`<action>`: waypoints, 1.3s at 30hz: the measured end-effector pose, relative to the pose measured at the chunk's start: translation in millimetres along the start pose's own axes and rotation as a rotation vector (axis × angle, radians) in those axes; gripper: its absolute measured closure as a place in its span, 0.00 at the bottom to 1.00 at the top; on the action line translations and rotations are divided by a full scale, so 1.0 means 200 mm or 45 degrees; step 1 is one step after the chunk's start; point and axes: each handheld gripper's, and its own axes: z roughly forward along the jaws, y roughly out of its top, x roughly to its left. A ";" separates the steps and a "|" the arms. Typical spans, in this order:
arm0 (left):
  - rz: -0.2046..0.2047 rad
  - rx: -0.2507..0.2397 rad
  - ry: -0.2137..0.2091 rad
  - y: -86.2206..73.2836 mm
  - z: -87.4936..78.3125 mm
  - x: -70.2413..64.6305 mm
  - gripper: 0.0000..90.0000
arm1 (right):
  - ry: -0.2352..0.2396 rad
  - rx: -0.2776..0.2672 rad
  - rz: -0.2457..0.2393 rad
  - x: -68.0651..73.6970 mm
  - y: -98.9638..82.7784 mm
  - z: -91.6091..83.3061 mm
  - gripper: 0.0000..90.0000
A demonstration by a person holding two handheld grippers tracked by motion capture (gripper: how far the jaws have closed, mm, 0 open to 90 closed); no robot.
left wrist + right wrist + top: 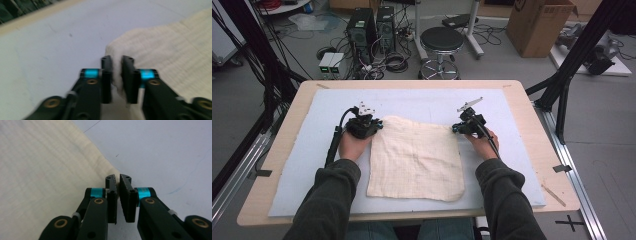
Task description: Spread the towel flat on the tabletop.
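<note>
Cloth: a cream, faintly checked cloth (416, 159) lies spread flat in the middle of the pale blue mat (307, 165), its near edge close to the mat's near border.
Far left corner: bunched up off the mat between the black jaws of the left gripper (116, 65), which are clamped on the fold of fabric.
Far right corner: the right gripper (117, 183) sits at the cloth's edge with its jaws drawn almost together; the blur and angle leave it unclear whether any fabric is caught between them.
Hands: the left hand (353, 146) and the right hand (482, 145) each grasp a gripper, dark sleeves reaching in from the near side.
Table: the mat covers a light wooden tabletop (522, 107).
Beyond: a black round stool (441, 40), two computer towers (371, 26) amid tangled cables, and a cardboard box (539, 22) stand on the grey floor past the far edge.
</note>
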 end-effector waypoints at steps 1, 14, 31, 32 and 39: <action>-0.031 -0.024 -0.027 0.00 0.00 0.01 0.70 | -0.009 -0.020 0.013 0.00 0.00 -0.01 0.95; -0.143 0.083 -0.105 -0.03 0.02 0.04 0.67 | -0.005 -0.091 0.095 -0.04 -0.01 -0.06 0.81; -0.133 0.011 -0.284 0.01 -0.09 0.01 0.62 | 0.145 -0.228 0.130 -0.03 -0.01 -0.21 0.57; -0.130 0.009 -0.290 0.01 -0.09 0.02 0.62 | 0.154 -0.232 0.140 -0.03 -0.01 -0.22 0.55; -0.164 -0.003 -0.329 0.00 -0.12 0.03 0.57 | 0.171 -0.247 0.135 0.00 -0.01 -0.25 0.46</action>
